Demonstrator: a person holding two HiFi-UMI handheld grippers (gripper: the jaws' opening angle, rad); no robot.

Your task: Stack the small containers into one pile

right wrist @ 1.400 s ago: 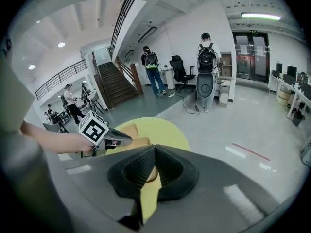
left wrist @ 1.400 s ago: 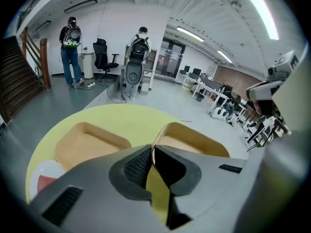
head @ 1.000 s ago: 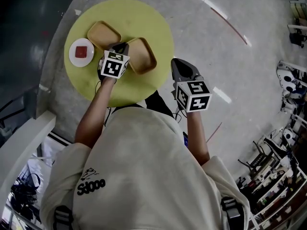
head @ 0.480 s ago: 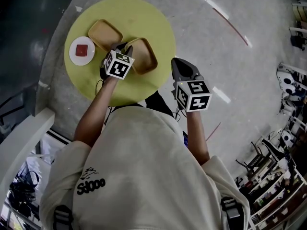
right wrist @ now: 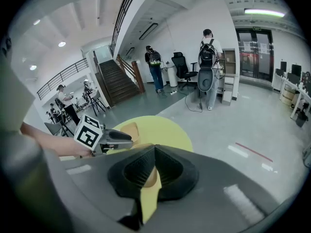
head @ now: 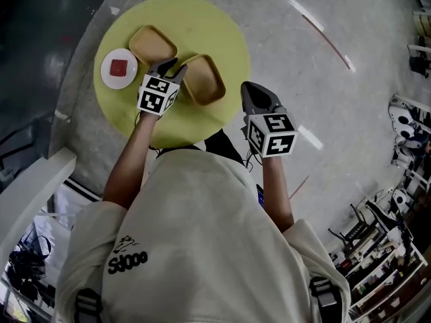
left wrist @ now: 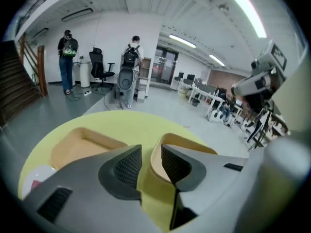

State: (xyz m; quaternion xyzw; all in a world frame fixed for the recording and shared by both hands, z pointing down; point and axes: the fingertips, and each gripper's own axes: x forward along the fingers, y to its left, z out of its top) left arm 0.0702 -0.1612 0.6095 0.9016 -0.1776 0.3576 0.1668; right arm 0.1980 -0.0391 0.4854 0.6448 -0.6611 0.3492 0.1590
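Observation:
Two tan rounded-square containers lie side by side on the round yellow table (head: 202, 25): one at the back left (head: 153, 44), one to the right (head: 203, 79). My left gripper (head: 170, 66) is at the right container's left rim. In the left gripper view its jaws (left wrist: 151, 161) have just been opening and stand apart, astride the wall of that container (left wrist: 194, 143) without pressing it; the other container (left wrist: 82, 144) lies to the left. My right gripper (head: 252, 91) hangs shut over the floor beside the table's right edge, its tips (right wrist: 154, 149) together and holding nothing.
A white round dish (head: 119, 68) with a red square piece sits at the table's left edge, close to the back-left container. Grey floor surrounds the table. Two persons with backpacks and office chairs stand far off across the room.
My left gripper's jaws have opened off the right container's rim, and the gripper has drawn back slightly toward me. The container stays on the table. The right gripper has not moved.

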